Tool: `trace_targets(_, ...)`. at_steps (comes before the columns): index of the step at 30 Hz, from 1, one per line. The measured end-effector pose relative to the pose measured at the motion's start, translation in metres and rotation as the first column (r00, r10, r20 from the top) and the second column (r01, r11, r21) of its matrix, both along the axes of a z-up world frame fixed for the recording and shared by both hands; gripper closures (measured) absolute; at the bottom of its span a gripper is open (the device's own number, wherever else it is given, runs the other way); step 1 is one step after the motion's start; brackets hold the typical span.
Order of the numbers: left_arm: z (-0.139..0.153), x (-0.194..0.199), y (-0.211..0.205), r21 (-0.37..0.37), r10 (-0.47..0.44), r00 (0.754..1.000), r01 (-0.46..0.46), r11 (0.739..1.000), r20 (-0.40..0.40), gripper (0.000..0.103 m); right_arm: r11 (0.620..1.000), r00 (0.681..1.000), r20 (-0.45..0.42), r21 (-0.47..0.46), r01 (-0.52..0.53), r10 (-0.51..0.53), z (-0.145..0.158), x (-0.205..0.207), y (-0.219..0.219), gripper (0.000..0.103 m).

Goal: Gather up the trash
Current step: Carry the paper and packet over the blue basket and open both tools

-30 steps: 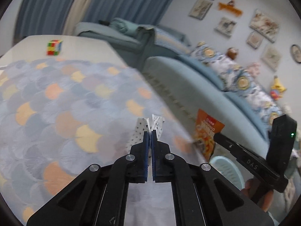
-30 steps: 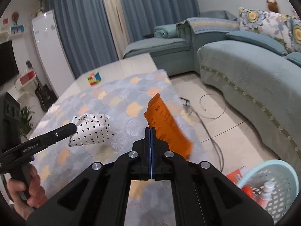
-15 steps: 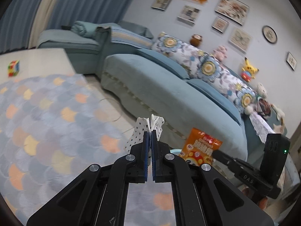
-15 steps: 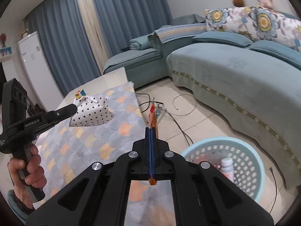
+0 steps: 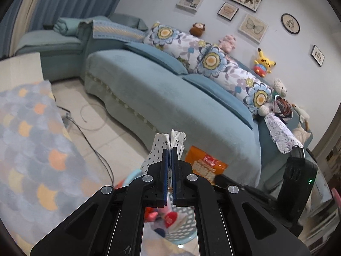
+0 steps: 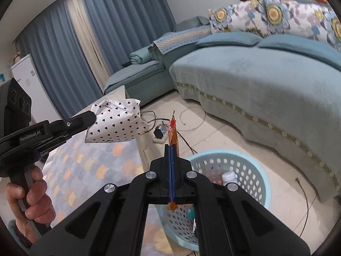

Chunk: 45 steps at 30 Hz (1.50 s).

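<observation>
My left gripper (image 5: pixel 169 149) is shut on a white paper bag with black hearts (image 5: pixel 158 150), held in the air beyond the table edge; the bag also shows in the right wrist view (image 6: pixel 116 125). My right gripper (image 6: pixel 171 147) is shut on an orange snack packet (image 6: pixel 173 132), seen edge-on above the light blue basket (image 6: pixel 251 166). The packet shows face-on in the left wrist view (image 5: pixel 205 166). The basket (image 5: pixel 181 234) lies below my left gripper and holds several pieces of trash.
The table with a scale-patterned cloth (image 5: pixel 32 149) is at the left. A long blue sofa (image 5: pixel 170 98) with floral cushions runs behind the basket. Cables (image 6: pixel 191 119) and a power strip (image 6: pixel 159 135) lie on the tiled floor.
Both grippers have swung off the table toward the sofa, carrying the heart bag and the orange packet over the basket. The basket has come closer beneath them.
</observation>
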<state>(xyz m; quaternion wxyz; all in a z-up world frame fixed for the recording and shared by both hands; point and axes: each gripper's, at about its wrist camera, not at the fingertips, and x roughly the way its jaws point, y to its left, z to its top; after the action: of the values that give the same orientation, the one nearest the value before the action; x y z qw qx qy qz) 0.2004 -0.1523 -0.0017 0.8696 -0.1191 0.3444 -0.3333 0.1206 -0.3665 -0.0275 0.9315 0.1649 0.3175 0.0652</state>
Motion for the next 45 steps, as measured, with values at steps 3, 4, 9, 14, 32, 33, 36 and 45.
trace_targets(3, -0.015, 0.003, -0.012, 0.012, -0.006, 0.999, 0.007, 1.000, -0.034, 0.102, 0.999, 0.999, -0.034, 0.032, 0.018, -0.017, -0.019, 0.002, -0.011, 0.103)
trace_targets(4, -0.020, 0.004, -0.015, 0.018, -0.010, 0.999, 0.010, 1.000, -0.043, 0.102, 0.999, 0.999, -0.044, 0.040, 0.021, -0.019, -0.024, 0.003, -0.014, 0.103)
trace_targets(9, -0.050, 0.013, -0.025, 0.056, -0.024, 0.995, 0.029, 0.998, -0.098, 0.102, 0.994, 0.991, -0.126, 0.098, 0.053, -0.041, -0.066, 0.010, -0.032, 0.103)
trace_targets(14, -0.073, 0.021, -0.033, 0.083, -0.028, 0.989, 0.041, 0.996, -0.146, 0.102, 0.993, 0.984, -0.172, 0.092, 0.072, -0.055, -0.088, 0.011, -0.035, 0.103)
trace_targets(32, -0.081, 0.002, -0.046, 0.161, -0.070, 0.991, 0.087, 0.983, -0.111, 0.030, 0.991, 0.957, -0.265, 0.033, 0.133, -0.120, -0.105, -0.005, -0.045, 0.043)
trace_targets(33, -0.077, 0.000, -0.043, 0.167, -0.070, 0.992, 0.086, 0.982, -0.101, 0.030, 0.990, 0.956, -0.268, 0.035, 0.135, -0.120, -0.103, -0.007, -0.044, 0.043)
trace_targets(36, -0.063, -0.013, -0.037, 0.183, -0.063, 0.996, 0.073, 0.980, -0.060, 0.027, 0.990, 0.953, -0.276, 0.037, 0.136, -0.121, -0.091, -0.015, -0.039, 0.043)
trace_targets(45, -0.004, -0.081, 0.000, 0.242, 0.009, 0.993, -0.037, 0.970, 0.116, 0.017, 0.968, 0.955, -0.222, -0.198, 0.153, -0.197, -0.019, -0.046, 0.015, 0.033)
